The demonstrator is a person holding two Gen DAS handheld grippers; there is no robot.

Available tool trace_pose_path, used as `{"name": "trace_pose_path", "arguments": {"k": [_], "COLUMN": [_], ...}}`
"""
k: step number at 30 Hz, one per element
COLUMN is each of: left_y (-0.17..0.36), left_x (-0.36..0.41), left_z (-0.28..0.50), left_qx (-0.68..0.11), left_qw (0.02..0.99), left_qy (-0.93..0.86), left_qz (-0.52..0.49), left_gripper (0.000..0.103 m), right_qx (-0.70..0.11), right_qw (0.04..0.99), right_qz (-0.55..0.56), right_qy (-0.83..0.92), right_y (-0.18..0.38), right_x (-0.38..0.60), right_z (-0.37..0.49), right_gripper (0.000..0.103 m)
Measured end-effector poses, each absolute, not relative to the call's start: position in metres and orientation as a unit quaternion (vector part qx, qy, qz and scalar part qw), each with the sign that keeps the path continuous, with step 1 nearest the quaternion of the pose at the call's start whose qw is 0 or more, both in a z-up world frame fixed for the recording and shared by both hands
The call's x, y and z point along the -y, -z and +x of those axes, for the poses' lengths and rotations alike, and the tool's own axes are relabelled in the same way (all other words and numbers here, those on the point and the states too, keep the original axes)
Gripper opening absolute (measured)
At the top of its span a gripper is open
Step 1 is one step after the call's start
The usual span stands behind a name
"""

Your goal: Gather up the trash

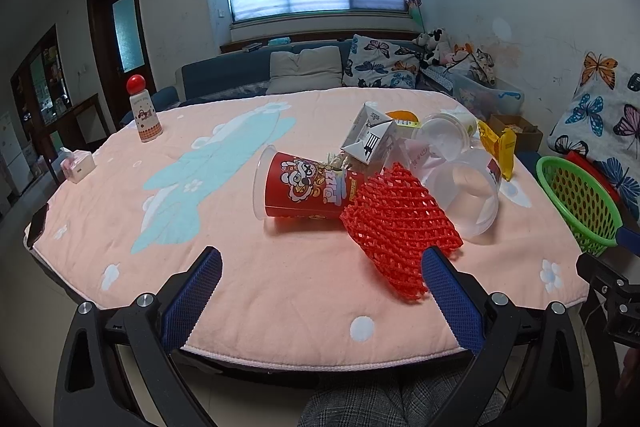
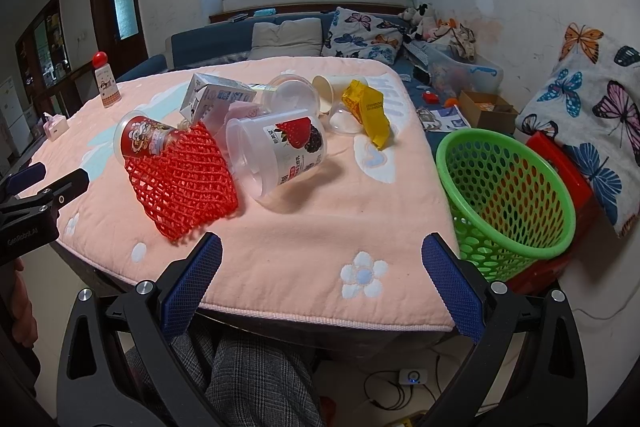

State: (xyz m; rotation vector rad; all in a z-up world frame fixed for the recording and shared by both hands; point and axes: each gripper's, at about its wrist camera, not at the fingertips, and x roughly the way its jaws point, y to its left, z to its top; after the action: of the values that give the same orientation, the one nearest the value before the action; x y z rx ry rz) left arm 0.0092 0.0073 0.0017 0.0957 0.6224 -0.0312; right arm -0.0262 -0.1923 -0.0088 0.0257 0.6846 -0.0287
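Your left gripper [image 1: 320,269] and right gripper [image 2: 320,255] both hang released. Trash heaps mid-table: red cup [image 2: 146,141], clear tub [image 2: 276,151] tipped over. Green basket [image 2: 504,199] sits right, nothing visible inside.

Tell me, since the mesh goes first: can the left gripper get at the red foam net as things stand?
Probably yes: the left gripper is open and the red foam net lies uncovered just ahead, by its right finger.

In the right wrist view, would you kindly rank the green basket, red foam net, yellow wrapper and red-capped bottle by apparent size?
1. green basket
2. red foam net
3. yellow wrapper
4. red-capped bottle
The bottle stands farthest from the camera, so its true size is unsure.
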Motion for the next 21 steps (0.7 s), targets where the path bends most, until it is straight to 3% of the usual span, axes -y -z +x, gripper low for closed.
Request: {"name": "trace_pose_path", "arguments": {"k": [21], "left_y": [-0.0050], "left_x": [-0.0034], "left_z": [0.0112], "left_qx": [-0.301], "left_qw": [0.952], "left_qy": [0.017], "left_qz": [0.046], "left_gripper": [0.097], "right_qx": [-0.329], "right_qw": [0.944], "right_qz": [0.016], "right_qy": [0.016], "right_y": [0.0046], "right_x": [0.1956], "right_z": [-0.0272], "right_gripper": [0.098]}}
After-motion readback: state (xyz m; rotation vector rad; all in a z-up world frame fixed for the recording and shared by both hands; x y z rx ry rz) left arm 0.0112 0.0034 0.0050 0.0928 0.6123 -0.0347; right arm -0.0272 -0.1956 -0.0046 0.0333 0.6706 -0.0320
